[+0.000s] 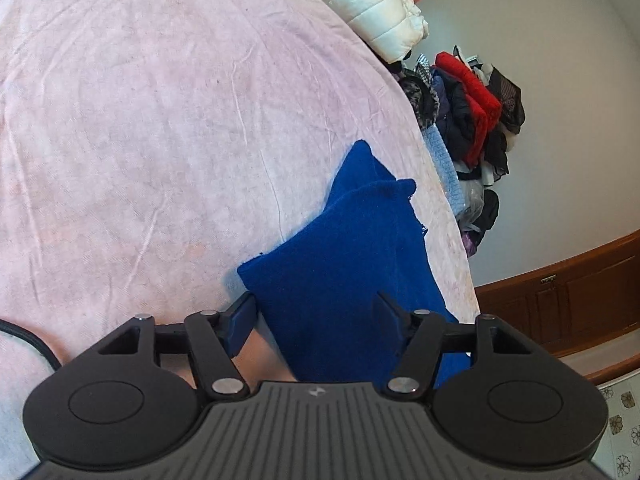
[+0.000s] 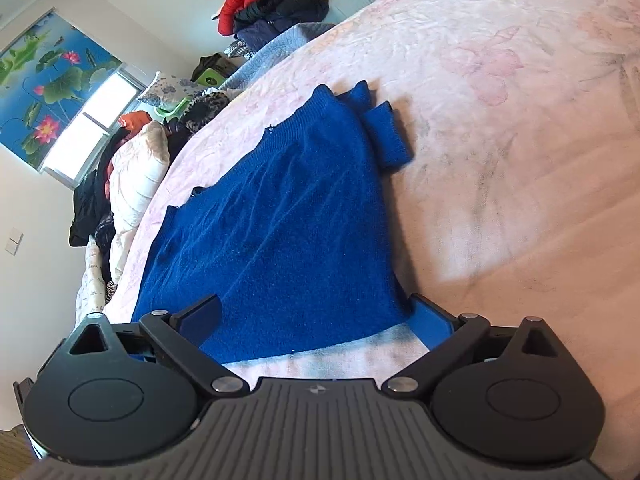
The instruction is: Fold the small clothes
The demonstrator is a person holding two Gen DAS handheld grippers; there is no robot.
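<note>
A blue knitted sweater (image 1: 340,248) lies flat on the pink bed sheet (image 1: 160,120), close to the bed's right edge in the left wrist view. My left gripper (image 1: 316,312) hovers over its near end, jaws apart, with cloth lying between the fingers and no visible pinch. In the right wrist view the sweater (image 2: 280,200) spreads wide, one sleeve (image 2: 388,136) folded back near its far corner. My right gripper (image 2: 316,316) stands wide open over the sweater's near hem; its fingers straddle the edge without pressing on it.
A white puffy jacket (image 1: 372,4) and a pile of red and dark clothes (image 1: 472,112) line the bed's far edge. A wooden cabinet (image 1: 560,300) stands beyond the bed. A black cable (image 1: 24,336) crosses the sheet at the left. Bare sheet (image 2: 500,120) stretches right of the sweater.
</note>
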